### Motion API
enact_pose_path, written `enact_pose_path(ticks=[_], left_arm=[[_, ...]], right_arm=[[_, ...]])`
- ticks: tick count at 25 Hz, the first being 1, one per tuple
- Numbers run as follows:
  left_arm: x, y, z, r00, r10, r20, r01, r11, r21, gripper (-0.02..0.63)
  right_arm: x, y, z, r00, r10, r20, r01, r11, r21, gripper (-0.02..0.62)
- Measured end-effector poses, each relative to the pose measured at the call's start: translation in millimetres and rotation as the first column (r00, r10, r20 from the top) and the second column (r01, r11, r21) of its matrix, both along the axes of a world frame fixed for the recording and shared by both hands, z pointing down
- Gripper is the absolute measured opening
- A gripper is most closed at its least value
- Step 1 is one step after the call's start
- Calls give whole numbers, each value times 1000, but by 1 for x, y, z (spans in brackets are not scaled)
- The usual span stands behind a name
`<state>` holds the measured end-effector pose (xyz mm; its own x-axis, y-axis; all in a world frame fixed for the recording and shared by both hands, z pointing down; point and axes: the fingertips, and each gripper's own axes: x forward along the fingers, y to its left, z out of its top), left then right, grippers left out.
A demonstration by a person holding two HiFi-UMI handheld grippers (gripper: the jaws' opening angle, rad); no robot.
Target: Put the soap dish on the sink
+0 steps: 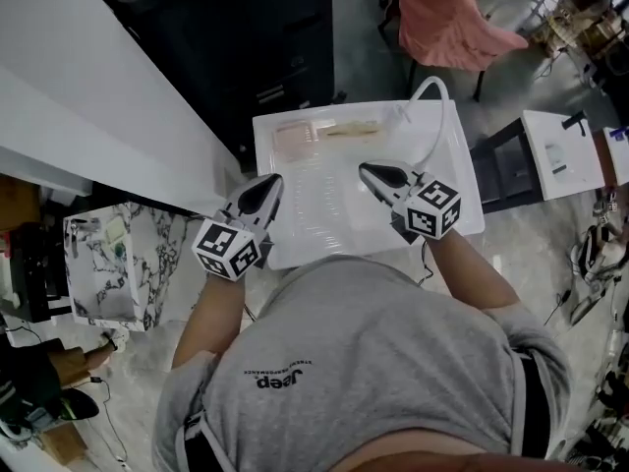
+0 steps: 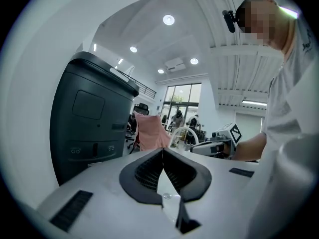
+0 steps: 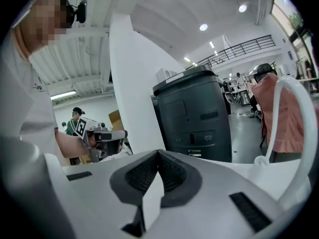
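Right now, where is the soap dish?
In the head view, the soap dish sits on the sink, far-left corner, beyond the left gripper and left of the faucet.

Counting one white sink [image 1: 470, 205], one pinkish soap dish [image 1: 295, 138] and one pale long item [image 1: 354, 126] beside it, both lying along the sink's back edge. Counting one curved white faucet [image 1: 439, 106]. Counting two tongs: left tongs [image 1: 270, 181] and right tongs [image 1: 366, 169]. Counting, around them, one black cabinet [image 1: 265, 37], one pink chair [image 1: 447, 18], one marble-patterned stand [image 1: 108, 264] and one person in a grey T-shirt [image 1: 373, 362].
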<state>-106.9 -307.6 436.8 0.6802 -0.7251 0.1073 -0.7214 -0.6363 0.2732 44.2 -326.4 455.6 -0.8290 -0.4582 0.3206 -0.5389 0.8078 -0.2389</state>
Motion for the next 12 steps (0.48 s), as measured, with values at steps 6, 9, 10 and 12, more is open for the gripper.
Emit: enact_pose_path(ticks=[6, 9, 10, 12], left_arm=[[5, 8, -5, 1000, -4, 26, 3, 1000, 18, 15], [3, 11, -5, 1000, -21, 21, 20, 1000, 17, 15], [2, 13, -4, 1000, -25, 19, 24, 1000, 16, 15], [1, 16, -3, 999, -31, 16, 31, 999, 13, 15]], right_arm=[[7, 13, 10, 1000, -4, 22, 5, 1000, -23, 52], [7, 15, 15, 1000, -19, 23, 20, 999, -39, 51], [6, 15, 17, 999, -22, 23, 23, 999, -43, 51], [4, 15, 19, 999, -27, 23, 28, 998, -50, 51]])
